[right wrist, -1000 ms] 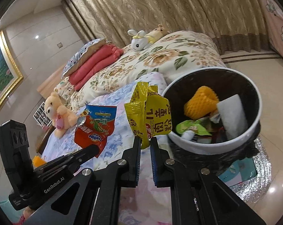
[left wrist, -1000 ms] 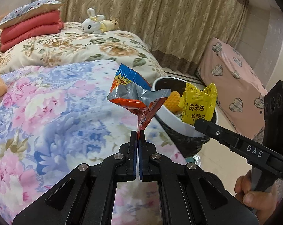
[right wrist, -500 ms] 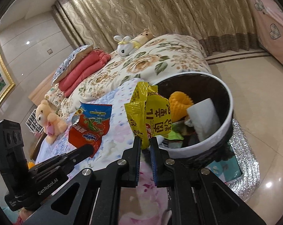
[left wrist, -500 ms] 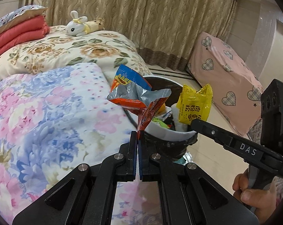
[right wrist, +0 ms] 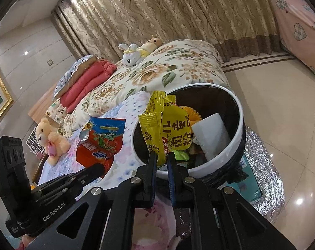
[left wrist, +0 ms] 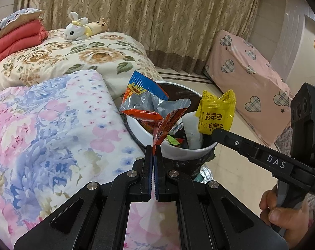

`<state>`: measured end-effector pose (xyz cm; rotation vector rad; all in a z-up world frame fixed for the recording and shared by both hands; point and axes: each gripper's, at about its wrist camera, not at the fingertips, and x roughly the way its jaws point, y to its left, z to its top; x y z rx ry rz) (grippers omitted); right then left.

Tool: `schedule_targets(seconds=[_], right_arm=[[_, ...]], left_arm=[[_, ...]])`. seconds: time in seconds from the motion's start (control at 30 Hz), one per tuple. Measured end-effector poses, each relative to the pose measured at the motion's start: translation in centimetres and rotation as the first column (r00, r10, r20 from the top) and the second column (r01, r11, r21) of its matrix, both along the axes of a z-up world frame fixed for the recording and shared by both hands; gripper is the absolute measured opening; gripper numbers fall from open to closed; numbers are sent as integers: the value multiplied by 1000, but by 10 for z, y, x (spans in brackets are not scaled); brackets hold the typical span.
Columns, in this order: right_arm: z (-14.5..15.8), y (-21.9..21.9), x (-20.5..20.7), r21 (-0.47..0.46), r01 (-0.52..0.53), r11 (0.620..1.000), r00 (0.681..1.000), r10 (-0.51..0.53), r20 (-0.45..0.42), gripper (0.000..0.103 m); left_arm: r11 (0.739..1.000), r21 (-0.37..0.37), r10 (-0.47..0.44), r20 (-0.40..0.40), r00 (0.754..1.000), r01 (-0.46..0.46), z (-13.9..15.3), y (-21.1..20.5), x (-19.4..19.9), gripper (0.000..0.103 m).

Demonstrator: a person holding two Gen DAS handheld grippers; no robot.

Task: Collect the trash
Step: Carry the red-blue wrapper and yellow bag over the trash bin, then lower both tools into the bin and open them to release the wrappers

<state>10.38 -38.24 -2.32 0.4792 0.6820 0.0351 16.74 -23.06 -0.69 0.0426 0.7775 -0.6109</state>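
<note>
Premises: a home bedroom. A bed point(left wrist: 53, 108) under floral quilts is occupying the room, folded red blankets point(right wrist: 88, 79) and a white plush rabbit point(left wrist: 77, 30) lying on it, beige patterned curtains point(left wrist: 157, 16) hanging behind.

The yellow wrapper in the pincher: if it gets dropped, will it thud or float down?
Probably flutter. The yellow wrapper looks thin, crinkled and torn open, so likely light and nearly empty. It stands up from the right tool pinching only its bottom edge, so it seems slightly stiff. It appears to be over the trash bin, so it may land inside.
</note>
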Motion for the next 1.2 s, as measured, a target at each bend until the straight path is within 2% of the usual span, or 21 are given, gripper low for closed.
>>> schedule_targets(seconds=[1.2], right_arm=[[-4,-30,10,7,28,1000,1000,-28,-11,10]], left_arm=[[999,40,-28,-5,1000,28,-3,-41,15,1]])
